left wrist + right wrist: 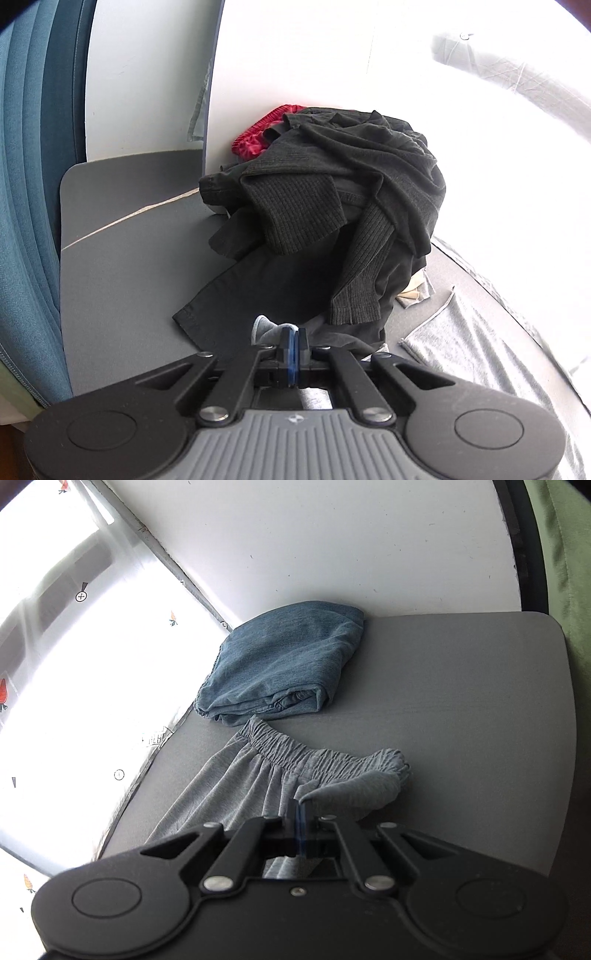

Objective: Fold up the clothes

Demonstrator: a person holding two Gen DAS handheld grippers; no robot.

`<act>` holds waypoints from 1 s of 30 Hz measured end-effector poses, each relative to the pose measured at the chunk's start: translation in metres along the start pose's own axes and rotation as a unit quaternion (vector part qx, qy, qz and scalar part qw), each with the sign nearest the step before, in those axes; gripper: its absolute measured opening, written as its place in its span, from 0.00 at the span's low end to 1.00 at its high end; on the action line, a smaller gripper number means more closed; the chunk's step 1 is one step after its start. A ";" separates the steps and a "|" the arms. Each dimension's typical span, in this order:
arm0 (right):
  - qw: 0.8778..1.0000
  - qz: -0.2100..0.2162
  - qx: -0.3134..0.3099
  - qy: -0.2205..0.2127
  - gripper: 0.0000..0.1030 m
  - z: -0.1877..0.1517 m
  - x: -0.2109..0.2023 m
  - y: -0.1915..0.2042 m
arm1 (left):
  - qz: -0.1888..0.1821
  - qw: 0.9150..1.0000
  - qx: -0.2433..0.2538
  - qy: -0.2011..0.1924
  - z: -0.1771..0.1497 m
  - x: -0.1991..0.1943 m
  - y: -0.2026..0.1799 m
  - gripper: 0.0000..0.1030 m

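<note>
The left gripper point(293, 341) pinched a bit of the grey shorts point(469, 354), with the dark clothes pile point(332, 206) at 12 o'clock. The right gripper point(301, 812) squeezed the grey shorts point(258, 775) near their waistband; folded blue jeans point(280, 664) lay at 12 o'clock on the grey table point(461, 701)

A flat grey table point(461, 686) carries all the clothes. On it, near the white wall, lies a folded blue denim garment point(280, 668). Just beside that lies a light grey garment point(258, 775) with an elastic waistband. At the other end a heap of dark clothes point(332, 206) rests on the table, with a red piece point(258, 136) behind it.
</note>
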State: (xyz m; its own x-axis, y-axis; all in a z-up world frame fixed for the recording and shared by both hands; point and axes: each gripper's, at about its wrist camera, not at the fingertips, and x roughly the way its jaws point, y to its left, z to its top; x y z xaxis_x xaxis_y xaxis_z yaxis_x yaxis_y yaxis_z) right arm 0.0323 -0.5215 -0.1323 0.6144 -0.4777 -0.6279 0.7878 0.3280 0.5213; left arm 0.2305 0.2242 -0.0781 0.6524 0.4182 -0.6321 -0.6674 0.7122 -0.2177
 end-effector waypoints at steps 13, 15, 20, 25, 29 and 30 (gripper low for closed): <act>0.999 -0.010 -0.006 -0.030 0.00 0.019 0.015 0.027 | 0.022 1.000 -0.006 -0.022 0.008 0.010 -0.035 0.00; 0.998 -0.017 -0.038 -0.042 0.00 0.023 0.023 0.044 | 0.026 0.999 -0.013 -0.039 0.013 0.016 -0.048 0.00; 0.996 -0.009 -0.066 -0.055 0.00 0.041 0.065 0.092 | 0.023 0.998 -0.006 -0.050 0.031 0.048 -0.102 0.00; 0.992 -0.011 -0.120 -0.033 0.00 0.058 0.129 0.154 | 0.001 0.999 0.023 -0.039 0.051 0.098 -0.172 0.00; 0.986 -0.013 -0.167 -0.015 0.00 0.069 0.195 0.206 | -0.006 0.998 0.059 -0.030 0.062 0.159 -0.241 0.00; 0.985 -0.015 -0.174 -0.010 0.00 0.071 0.215 0.220 | -0.006 0.997 0.068 -0.027 0.064 0.175 -0.258 0.00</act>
State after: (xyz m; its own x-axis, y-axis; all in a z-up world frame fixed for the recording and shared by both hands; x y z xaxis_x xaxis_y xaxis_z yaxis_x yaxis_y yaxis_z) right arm 0.3344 -0.6102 -0.1117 0.5928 -0.5063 -0.6263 0.7744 0.5718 0.2707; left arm 0.5403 0.1495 -0.0844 0.6817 0.4359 -0.5877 -0.6065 0.7859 -0.1206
